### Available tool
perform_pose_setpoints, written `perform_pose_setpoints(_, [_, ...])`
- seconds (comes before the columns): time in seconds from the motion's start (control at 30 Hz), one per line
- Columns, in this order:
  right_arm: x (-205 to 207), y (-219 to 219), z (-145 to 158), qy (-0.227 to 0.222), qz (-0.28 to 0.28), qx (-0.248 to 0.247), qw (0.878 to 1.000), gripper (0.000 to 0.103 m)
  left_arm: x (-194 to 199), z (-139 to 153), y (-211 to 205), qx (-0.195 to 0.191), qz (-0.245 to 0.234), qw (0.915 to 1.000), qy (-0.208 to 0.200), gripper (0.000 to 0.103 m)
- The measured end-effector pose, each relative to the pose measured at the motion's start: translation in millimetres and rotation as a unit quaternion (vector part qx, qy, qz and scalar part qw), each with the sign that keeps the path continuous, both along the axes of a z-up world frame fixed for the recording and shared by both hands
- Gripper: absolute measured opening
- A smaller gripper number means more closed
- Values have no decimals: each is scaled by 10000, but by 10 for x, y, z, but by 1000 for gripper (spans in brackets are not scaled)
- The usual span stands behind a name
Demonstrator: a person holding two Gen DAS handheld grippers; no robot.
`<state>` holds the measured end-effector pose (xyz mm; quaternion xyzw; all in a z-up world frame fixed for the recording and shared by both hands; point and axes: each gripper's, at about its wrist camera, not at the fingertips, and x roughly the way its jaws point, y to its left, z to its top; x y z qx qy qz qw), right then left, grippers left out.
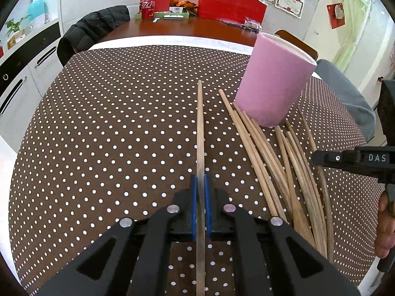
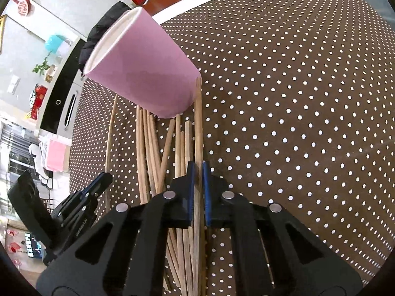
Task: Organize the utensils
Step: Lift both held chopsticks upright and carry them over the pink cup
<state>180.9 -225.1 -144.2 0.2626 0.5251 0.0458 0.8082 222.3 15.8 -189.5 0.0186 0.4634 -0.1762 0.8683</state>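
A pink cup [image 1: 272, 83] stands upright on the dotted brown tablecloth [image 1: 111, 123]; it also shows in the right wrist view [image 2: 145, 69]. Several wooden chopsticks [image 1: 279, 165] lie in a loose pile in front of the cup, also seen in the right wrist view [image 2: 158, 153]. My left gripper [image 1: 201, 180] is shut on one chopstick [image 1: 200, 128] that points forward, left of the pile. My right gripper [image 2: 198, 167] is shut on another chopstick [image 2: 198, 123], whose tip reaches the cup's base. The right gripper also shows at the left view's right edge [image 1: 355, 160].
A black jacket [image 1: 91, 29] hangs on a chair at the far left. Red bags [image 1: 229, 2] and a red can [image 1: 147, 8] stand on the wooden table behind. White cabinets [image 1: 22, 79] line the left side. The left gripper appears in the right view [image 2: 81, 197].
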Motion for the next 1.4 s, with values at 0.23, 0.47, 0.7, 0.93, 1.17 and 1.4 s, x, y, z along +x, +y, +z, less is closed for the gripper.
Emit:
perform_pose_setpoints(0.23, [-191,-333,111,-472,93,185,9987,7,-101,140,-32,-88,10,9998,-186,6])
perform_pose_setpoints(0.47, [-450,-612,472,-1190,76,189,9927,7,-248,515,7,-391,56,9969,-680,6])
perform_pose_setpoints(0.7, [-553,-735,1132,-2139,119,-90,9767,7,-362,1145,-18,-766,-4,9865,-1446,6])
perform_pose_setpoints(0.93, [-325,-614,1703,-2812,176,-482,9583,6,-285,1710,-247,-1098,-265,9668,-2290,6])
perform_pose_setpoints(1.17, [-43,-327,2032,-3092,230,-912,9463,6,-69,2018,-529,-1606,-646,9455,-2758,6])
perform_pose_setpoints(1.4, [54,-322,2212,-3218,302,-1117,9397,6,72,2001,-710,-1938,-981,9340,-2837,6])
